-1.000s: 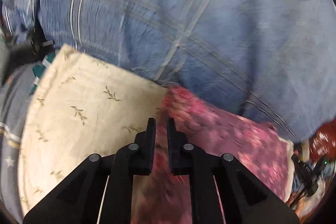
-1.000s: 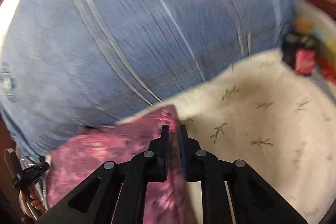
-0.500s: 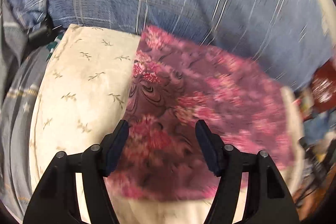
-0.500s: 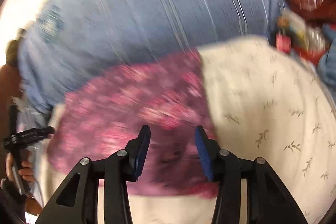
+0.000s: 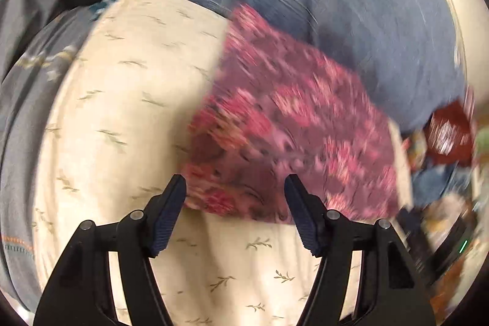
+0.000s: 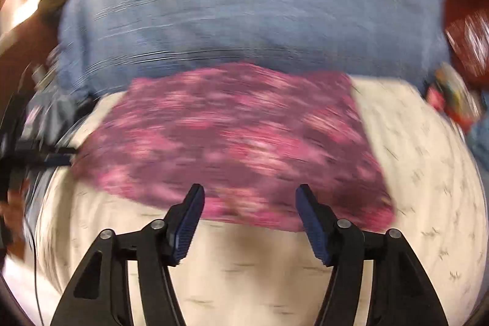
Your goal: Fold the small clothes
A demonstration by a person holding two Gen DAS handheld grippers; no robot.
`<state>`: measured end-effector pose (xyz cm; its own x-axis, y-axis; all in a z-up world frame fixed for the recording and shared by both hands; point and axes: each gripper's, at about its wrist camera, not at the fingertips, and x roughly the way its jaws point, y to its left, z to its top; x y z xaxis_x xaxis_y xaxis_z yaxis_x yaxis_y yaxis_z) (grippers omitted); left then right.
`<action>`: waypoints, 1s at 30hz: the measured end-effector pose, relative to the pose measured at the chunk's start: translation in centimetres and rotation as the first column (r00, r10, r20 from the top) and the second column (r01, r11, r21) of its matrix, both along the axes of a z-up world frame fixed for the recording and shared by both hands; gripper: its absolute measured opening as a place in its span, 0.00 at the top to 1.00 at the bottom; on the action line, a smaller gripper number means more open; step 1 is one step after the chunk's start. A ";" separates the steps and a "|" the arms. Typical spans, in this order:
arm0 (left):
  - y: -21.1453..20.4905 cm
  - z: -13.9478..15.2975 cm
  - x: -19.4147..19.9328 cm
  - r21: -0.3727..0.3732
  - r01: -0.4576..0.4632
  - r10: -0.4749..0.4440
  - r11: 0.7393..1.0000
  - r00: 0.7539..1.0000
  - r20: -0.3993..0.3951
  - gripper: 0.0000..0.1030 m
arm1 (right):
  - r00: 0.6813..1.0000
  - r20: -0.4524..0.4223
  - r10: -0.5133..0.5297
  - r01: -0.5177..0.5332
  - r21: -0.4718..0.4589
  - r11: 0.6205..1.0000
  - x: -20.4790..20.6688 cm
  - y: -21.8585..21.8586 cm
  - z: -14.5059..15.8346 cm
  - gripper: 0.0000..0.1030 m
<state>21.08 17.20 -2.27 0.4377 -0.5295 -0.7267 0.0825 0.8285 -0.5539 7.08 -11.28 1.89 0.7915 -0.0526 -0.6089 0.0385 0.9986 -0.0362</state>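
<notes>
The left gripper [image 5: 234, 194] was seen with its jaws spread wide; nothing was pinched between them, and no cloth was pressed by either pad. Beyond its fingertips the pink floral cloth [image 5: 293, 127] was laid flat on the cream sprig-printed cushion [image 5: 128, 100]; the near edge of the cloth was seen just past the tips, and whether it was brushed by them could not be told through the blur. The cloth was placed toward the right part of the cushion in this view, with bare cream fabric left on its left and in front of it; behind both, a blue striped bedcover [image 5: 351, 20] was spread across the upper frame.

The right gripper [image 6: 250, 205] was caught with its jaws opening; its blue ribbed pads [image 6: 187, 229] were held well apart, and nothing was gripped between them. The same pink floral cloth [image 6: 238, 136] was seen lying as a broad, roughly rectangular sheet on the cream cushion [image 6: 428, 173]; its near edge ran across the gap between the fingertips, and only that edge and bare cushion were framed by the open jaws. The far edge of the cloth was met by the blue bedcover [image 6: 259, 14]; the picture was heavily smeared, so finer detail of the folds could not be made out. At the left edge of this view a dark, thin object was glimpsed beside the cushion; it could not be identified.
</notes>
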 end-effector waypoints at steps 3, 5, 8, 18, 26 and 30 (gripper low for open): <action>3.5 0.0 0.6 -0.081 -0.055 0.051 0.995 0.997 -0.051 0.36 | 0.992 -0.044 0.120 -0.124 -0.106 0.987 1.1 5.6 -1.2 0.33; 5.2 -0.2 0.8 -0.101 -0.083 0.076 0.991 0.995 -0.067 0.36 | 0.976 -0.078 0.206 -0.217 -0.194 0.957 1.4 9.8 -2.4 0.33; 7.3 -0.1 1.5 -0.100 -0.118 0.110 0.988 0.991 -0.082 0.36 | 0.952 -0.100 0.289 -0.306 -0.267 0.914 2.4 14.6 -3.8 0.33; 10.2 -1.6 3.5 -0.099 -0.128 0.115 0.987 0.984 -0.136 0.36 | 0.931 -0.161 0.327 -0.361 -0.536 0.764 9.3 23.6 -7.7 0.32; 6.9 0.3 7.7 -0.182 -0.004 -0.015 0.983 0.994 -0.107 0.29 | 0.925 0.033 0.379 -0.297 -0.561 0.773 8.4 21.8 -4.7 0.90; 2.0 1.3 10.6 -0.203 0.100 -0.118 0.974 0.990 -0.082 0.24 | 0.911 0.082 0.403 -0.292 -0.562 0.774 6.7 21.0 -3.9 0.91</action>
